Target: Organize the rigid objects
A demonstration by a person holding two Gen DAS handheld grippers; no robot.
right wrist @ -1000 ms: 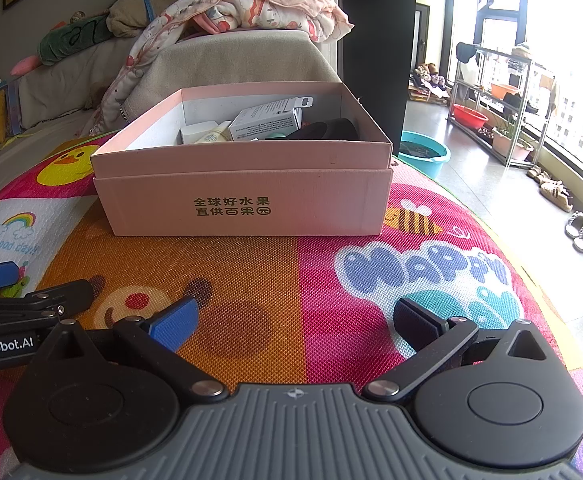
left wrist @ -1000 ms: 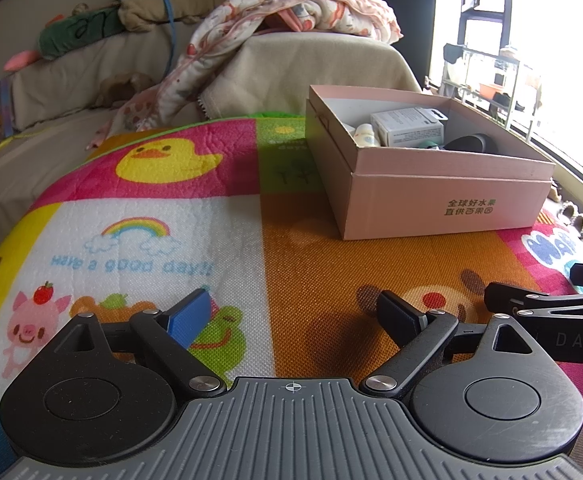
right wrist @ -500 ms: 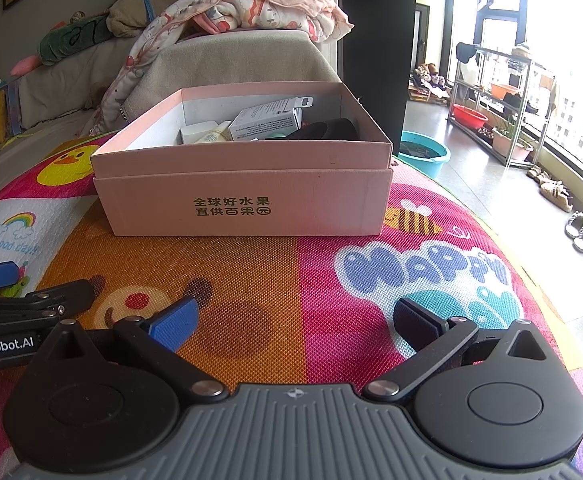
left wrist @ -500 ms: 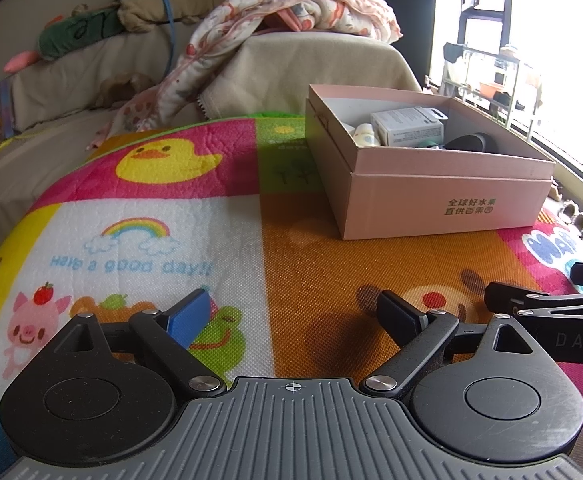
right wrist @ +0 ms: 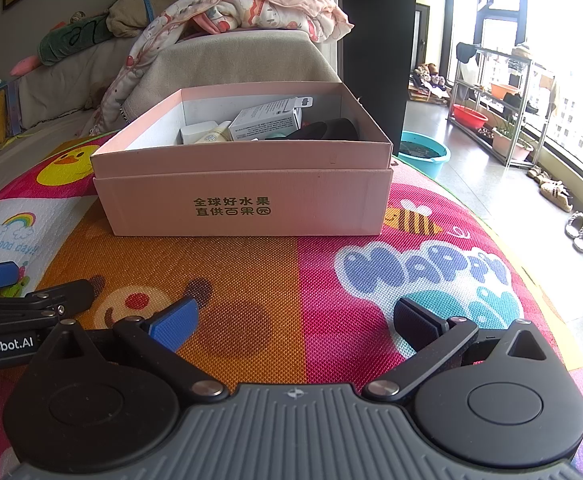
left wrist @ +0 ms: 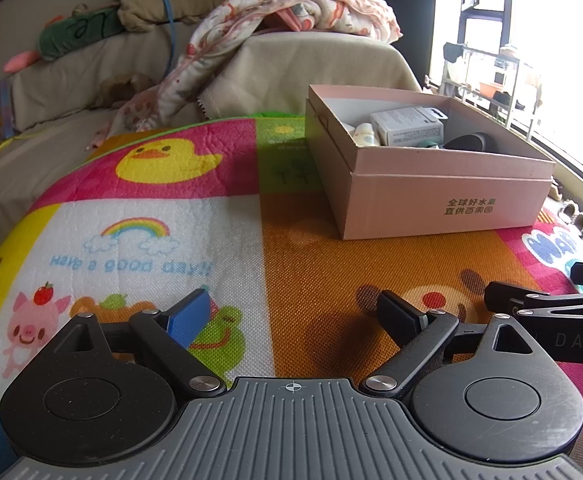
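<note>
1. Both grippers sit low over the cartoon play mat (right wrist: 251, 288), side by side, and neither has anything in it.
2. Left gripper (left wrist: 295, 312): jaws spread wide, empty, at the bottom centre of its view, pointing out over the mat.
3. Right gripper (right wrist: 295, 320): jaws also wide apart, empty, levelled straight at the box.
4. The pink cardboard box (right wrist: 243, 184) is the thing to watch. In the right wrist view it sits dead centre, straight ahead, its long printed side facing the gripper. In the left wrist view it lies off to the upper right (left wrist: 443, 196).
5. My read: the right gripper is the nearer and better lined up.
6. Inside the box, a white carton (right wrist: 267, 120), a small cream bottle (right wrist: 215, 134) and a dark curved item (right wrist: 323, 130) I can't identify.
7. No loose rigid object shows on the mat, so the sorting looks finished or nearly so.
</note>
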